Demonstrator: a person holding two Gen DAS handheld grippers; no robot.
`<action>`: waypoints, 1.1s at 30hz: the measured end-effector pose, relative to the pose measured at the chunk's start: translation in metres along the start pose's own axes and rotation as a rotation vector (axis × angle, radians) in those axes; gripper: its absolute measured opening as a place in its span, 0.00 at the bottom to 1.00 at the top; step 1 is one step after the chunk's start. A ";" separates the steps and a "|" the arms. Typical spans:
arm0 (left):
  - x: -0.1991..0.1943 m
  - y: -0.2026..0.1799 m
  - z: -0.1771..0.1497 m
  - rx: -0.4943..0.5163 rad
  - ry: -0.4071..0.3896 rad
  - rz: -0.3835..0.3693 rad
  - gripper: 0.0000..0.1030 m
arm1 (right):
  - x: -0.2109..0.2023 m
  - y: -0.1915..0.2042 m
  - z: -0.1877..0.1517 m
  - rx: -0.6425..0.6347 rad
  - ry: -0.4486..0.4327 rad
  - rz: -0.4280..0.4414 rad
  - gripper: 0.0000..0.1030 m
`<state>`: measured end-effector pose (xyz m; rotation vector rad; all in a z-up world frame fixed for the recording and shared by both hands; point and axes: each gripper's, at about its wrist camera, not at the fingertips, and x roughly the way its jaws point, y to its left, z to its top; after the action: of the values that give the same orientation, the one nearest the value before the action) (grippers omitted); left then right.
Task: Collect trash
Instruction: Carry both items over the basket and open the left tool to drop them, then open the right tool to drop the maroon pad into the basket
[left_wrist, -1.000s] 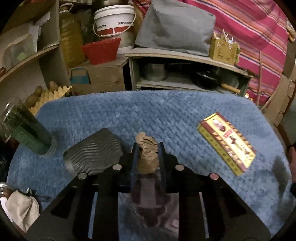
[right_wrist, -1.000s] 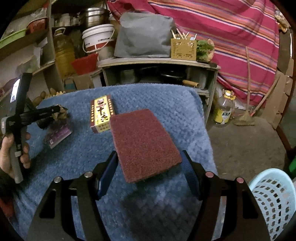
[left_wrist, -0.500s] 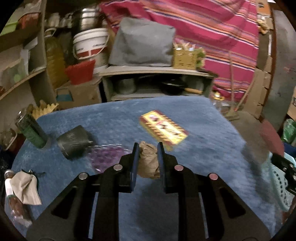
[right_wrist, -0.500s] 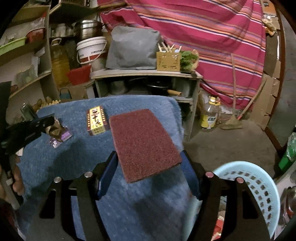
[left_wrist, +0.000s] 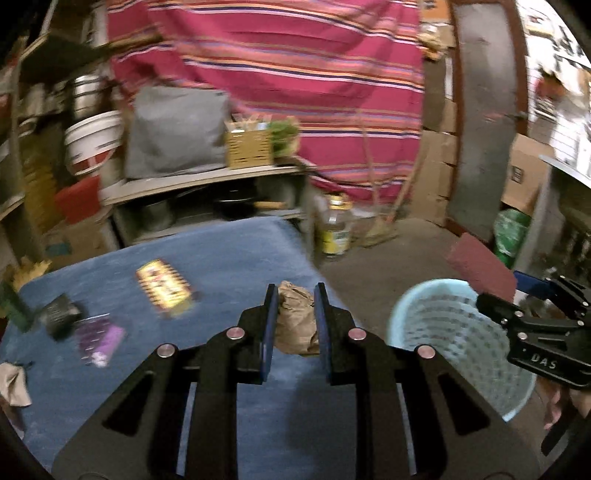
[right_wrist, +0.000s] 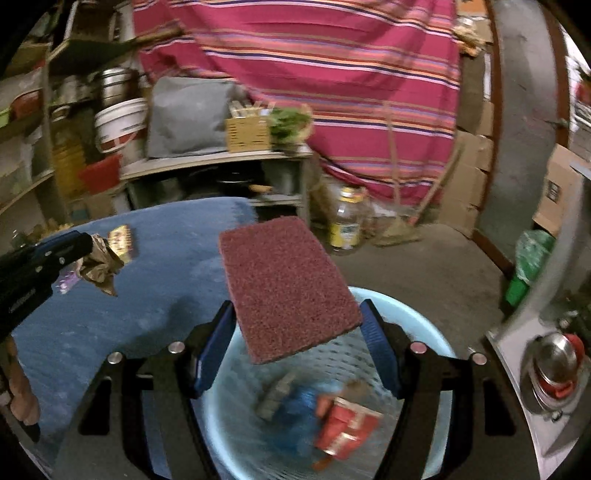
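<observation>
My left gripper (left_wrist: 294, 295) is shut on a crumpled brown paper wad (left_wrist: 296, 321) and holds it above the blue table's right edge; it also shows in the right wrist view (right_wrist: 98, 264). My right gripper (right_wrist: 297, 314) is shut on a maroon scouring pad (right_wrist: 284, 284) and holds it over the light blue basket (right_wrist: 432, 339), which holds a red carton (right_wrist: 345, 428) and other trash. In the left wrist view the basket (left_wrist: 439, 332) stands right of the table, with the pad (left_wrist: 480, 267) above its far rim.
On the blue table (left_wrist: 229, 258) lie a yellow box (left_wrist: 164, 288), a purple wrapper (left_wrist: 99, 339), a dark cup (left_wrist: 59, 315) and a cloth (left_wrist: 13, 382). A bottle (right_wrist: 345, 221) stands on the floor. Shelves and a striped curtain (left_wrist: 295, 74) lie behind.
Both grippers have swung right with their loads. The right one now hangs over the basket; the left has moved from mid-table to the table's right edge.
</observation>
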<state>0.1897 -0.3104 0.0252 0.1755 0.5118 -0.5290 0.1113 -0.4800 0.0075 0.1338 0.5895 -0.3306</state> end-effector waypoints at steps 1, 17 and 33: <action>0.002 -0.009 0.000 0.008 0.001 -0.015 0.18 | -0.002 -0.006 -0.002 0.008 0.001 -0.009 0.66; 0.046 -0.116 -0.013 0.037 0.094 -0.171 0.19 | -0.008 -0.084 -0.023 0.068 0.033 -0.135 0.66; 0.017 -0.048 0.000 -0.016 0.017 -0.052 0.95 | 0.016 -0.064 -0.030 0.069 0.061 -0.112 0.67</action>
<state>0.1775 -0.3588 0.0156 0.1522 0.5383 -0.5749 0.0860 -0.5376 -0.0279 0.1785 0.6470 -0.4570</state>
